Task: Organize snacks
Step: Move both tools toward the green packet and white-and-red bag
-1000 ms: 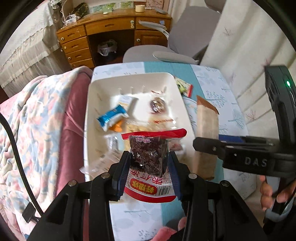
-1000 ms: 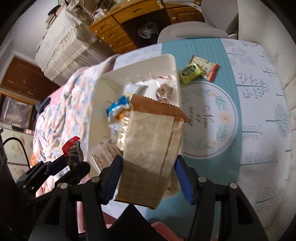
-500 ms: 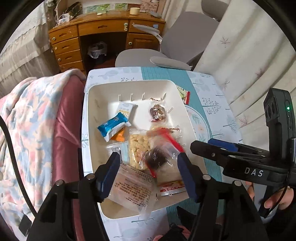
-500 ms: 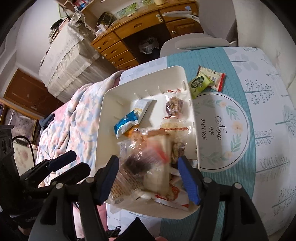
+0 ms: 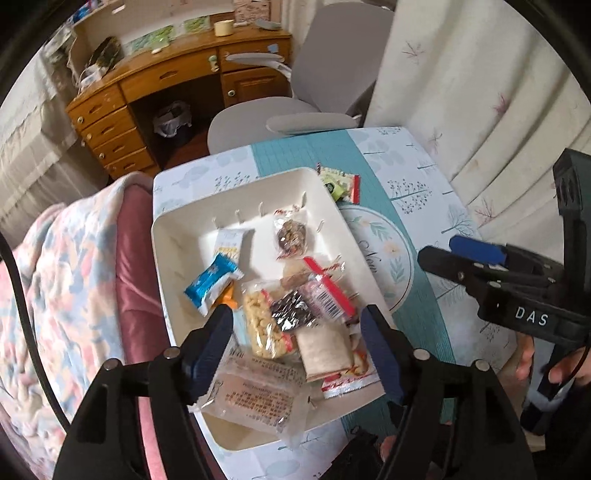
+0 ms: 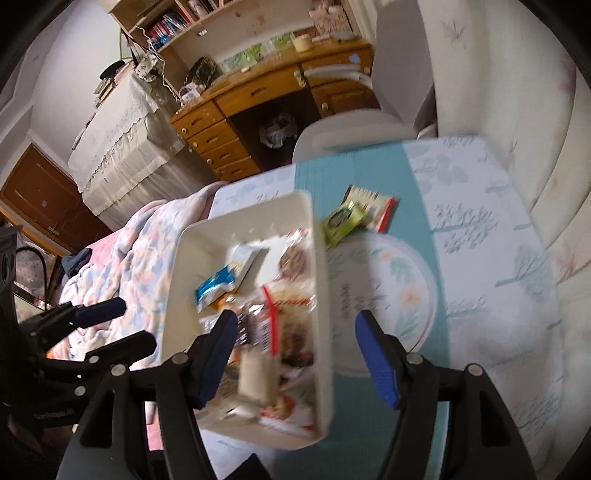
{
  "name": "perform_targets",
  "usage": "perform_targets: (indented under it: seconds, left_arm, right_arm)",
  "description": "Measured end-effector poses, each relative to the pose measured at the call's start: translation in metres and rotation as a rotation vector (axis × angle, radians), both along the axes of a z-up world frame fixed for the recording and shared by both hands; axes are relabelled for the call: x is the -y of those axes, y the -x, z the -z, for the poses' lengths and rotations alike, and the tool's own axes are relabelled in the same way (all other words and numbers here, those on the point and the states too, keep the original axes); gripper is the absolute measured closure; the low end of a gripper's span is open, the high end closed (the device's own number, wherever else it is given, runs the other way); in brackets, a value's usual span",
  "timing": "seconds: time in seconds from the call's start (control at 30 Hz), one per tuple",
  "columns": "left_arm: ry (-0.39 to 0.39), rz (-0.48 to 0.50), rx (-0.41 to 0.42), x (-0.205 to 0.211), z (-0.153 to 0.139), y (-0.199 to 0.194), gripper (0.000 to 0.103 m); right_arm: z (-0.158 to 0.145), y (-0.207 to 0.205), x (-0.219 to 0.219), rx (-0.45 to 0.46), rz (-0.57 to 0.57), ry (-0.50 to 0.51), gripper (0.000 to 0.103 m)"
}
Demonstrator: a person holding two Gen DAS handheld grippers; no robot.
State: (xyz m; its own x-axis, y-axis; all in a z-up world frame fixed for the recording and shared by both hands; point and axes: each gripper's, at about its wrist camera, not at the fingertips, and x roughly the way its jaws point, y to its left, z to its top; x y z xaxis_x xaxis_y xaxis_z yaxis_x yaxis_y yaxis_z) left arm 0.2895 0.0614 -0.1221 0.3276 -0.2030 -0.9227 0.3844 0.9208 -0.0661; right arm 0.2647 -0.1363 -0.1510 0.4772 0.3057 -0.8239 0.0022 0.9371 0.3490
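Both snack packets have dropped into the white tray (image 5: 177,236), leaving the left gripper (image 5: 299,339), jaws opening, and right gripper (image 6: 295,350) empty.

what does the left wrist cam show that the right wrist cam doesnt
Only the left wrist view shows the person's hand on the right hand-held gripper's handle, and the large clear packet at the tray's near end in sharp detail.

Only the right wrist view shows the bookshelf above the desk and the brown door.

Both show the white tray of snacks, the green packet and red-edged packet outside it on the tablecloth, the blue packet, desk and chair.
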Motion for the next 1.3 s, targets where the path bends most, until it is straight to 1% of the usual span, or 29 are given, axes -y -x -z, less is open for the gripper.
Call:
perform_targets:
  seconds: [0.17, 0.27, 0.4, 0.43, 0.5, 0.6, 0.7, 0.8, 0.87, 1.0, 1.1, 1.2, 1.3]
  left_arm:
    - [-0.032, 0.059, 0.013, 0.033, -0.008, -0.014, 0.03]
    - [-0.043, 0.109, 0.013, 0.054, -0.01, -0.026, 0.03]
    - [-0.068, 0.167, 0.008, 0.082, -0.008, -0.046, 0.03]
    - [-0.081, 0.18, 0.013, 0.09, -0.008, -0.052, 0.029]
    - [-0.101, 0.195, 0.023, 0.105, -0.005, -0.065, 0.024]
    - [-0.132, 0.217, 0.028, 0.123, 0.002, -0.085, 0.024]
    - [-0.167, 0.242, 0.031, 0.139, 0.011, -0.105, 0.024]
    - [-0.209, 0.27, 0.038, 0.156, 0.023, -0.126, 0.024]
    - [-0.231, 0.29, 0.026, 0.165, 0.034, -0.14, 0.024]
    - [-0.284, 0.343, -0.017, 0.181, 0.06, -0.165, 0.024]
    - [-0.34, 0.393, -0.047, 0.194, 0.084, -0.18, 0.023]
    - [-0.396, 0.409, -0.087, 0.199, 0.106, -0.19, 0.023]
    - [-0.419, 0.414, -0.148, 0.203, 0.128, -0.201, 0.024]
  right_arm:
    - [-0.005, -0.009, 0.025, 0.048, -0.014, 0.031, 0.036]
    - [-0.008, -0.015, 0.041, 0.109, -0.033, 0.038, 0.036]
    - [-0.011, -0.027, 0.059, 0.183, -0.074, 0.081, 0.036]
    - [-0.011, -0.03, 0.062, 0.2, -0.085, 0.091, 0.036]
    - [-0.009, -0.038, 0.069, 0.243, -0.115, 0.125, 0.036]
    - [-0.004, -0.051, 0.078, 0.296, -0.163, 0.176, 0.036]
    - [0.009, -0.067, 0.086, 0.32, -0.207, 0.213, 0.036]
    - [0.023, -0.082, 0.09, 0.345, -0.248, 0.246, 0.036]
    - [0.035, -0.093, 0.093, 0.363, -0.271, 0.251, 0.036]
    - [0.058, -0.11, 0.091, 0.398, -0.34, 0.285, 0.036]
    - [0.074, -0.118, 0.085, 0.423, -0.403, 0.314, 0.036]
    - [0.093, -0.127, 0.08, 0.424, -0.454, 0.341, 0.036]
    - [0.107, -0.134, 0.078, 0.422, -0.486, 0.334, 0.036]
